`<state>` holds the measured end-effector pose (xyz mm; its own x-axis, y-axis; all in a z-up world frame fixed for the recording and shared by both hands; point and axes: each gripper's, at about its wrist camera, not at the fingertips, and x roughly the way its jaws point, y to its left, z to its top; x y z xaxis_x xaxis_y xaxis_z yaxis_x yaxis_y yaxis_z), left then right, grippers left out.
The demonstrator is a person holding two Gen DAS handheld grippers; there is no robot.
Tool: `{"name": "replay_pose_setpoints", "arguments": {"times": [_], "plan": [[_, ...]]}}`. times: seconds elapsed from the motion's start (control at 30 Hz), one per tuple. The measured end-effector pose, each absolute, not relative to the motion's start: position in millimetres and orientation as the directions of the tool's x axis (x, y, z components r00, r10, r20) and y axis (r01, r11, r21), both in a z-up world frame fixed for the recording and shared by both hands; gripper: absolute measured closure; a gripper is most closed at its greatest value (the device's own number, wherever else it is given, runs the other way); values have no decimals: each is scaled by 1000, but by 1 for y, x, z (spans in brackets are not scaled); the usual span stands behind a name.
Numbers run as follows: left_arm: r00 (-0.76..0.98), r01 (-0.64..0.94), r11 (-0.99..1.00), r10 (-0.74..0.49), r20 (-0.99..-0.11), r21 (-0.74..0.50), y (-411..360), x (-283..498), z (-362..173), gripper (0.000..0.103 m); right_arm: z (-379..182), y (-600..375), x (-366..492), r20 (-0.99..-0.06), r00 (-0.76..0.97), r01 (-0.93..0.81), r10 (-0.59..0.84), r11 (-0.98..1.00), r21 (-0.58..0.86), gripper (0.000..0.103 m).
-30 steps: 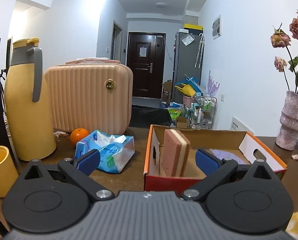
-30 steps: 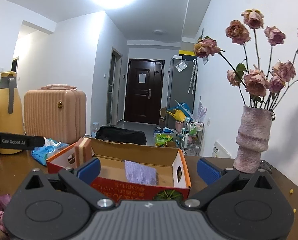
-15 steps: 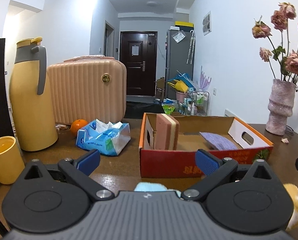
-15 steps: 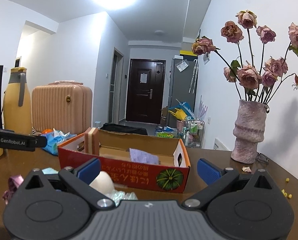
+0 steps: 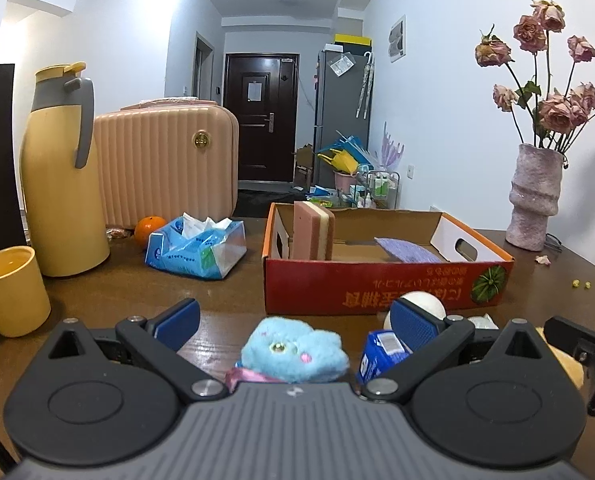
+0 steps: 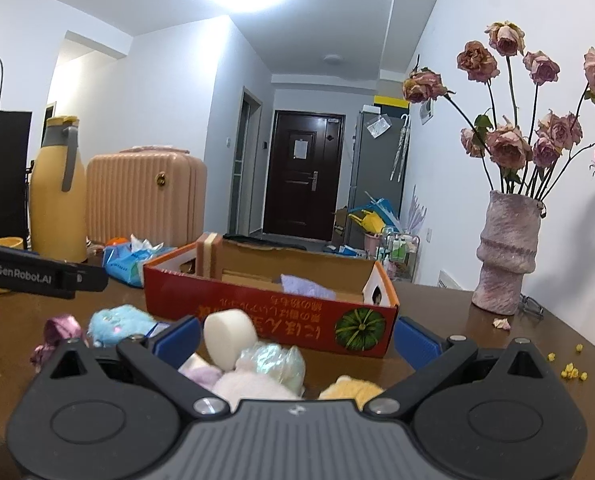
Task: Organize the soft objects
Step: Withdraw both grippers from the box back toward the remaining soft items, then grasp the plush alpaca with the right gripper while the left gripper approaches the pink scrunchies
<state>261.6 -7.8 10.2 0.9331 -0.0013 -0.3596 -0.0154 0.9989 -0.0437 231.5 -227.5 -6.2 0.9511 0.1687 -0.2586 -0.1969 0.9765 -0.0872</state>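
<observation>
Left gripper [image 5: 293,316] gaped wide, empty, over blue plush [image 5: 295,354]. Right gripper [image 6: 297,338] likewise open, empty. Best squeeze plush mid-body, probably; underside hidden. Then box [image 5: 377,280].

Brown table [image 5: 233,292] w/ box [image 5: 377,280], toys, mug [image 5: 11,288].

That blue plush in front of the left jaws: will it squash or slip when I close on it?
The blue plush looks fluffy, so it will probably squash and need the jaws nearly shut. Its fuzzy pile should grip the pads, so slipping seems unlikely. It is likely light; the pink ribbon beside it may trail along.
</observation>
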Motion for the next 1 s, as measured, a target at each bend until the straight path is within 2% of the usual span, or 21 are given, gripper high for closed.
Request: {"name": "replay_pose_setpoints", "arguments": {"times": [0.53,1.0], "plan": [[909,-6,999,-11,-416,-38,-5,245,-2,0,-21,-228,223,-335,928,-196,163,978,-65,0],[892,4,999,-23,-451,-43,-7,248,-6,0,-44,-228,265,-508,850,-170,136,985,-20,0]]}}
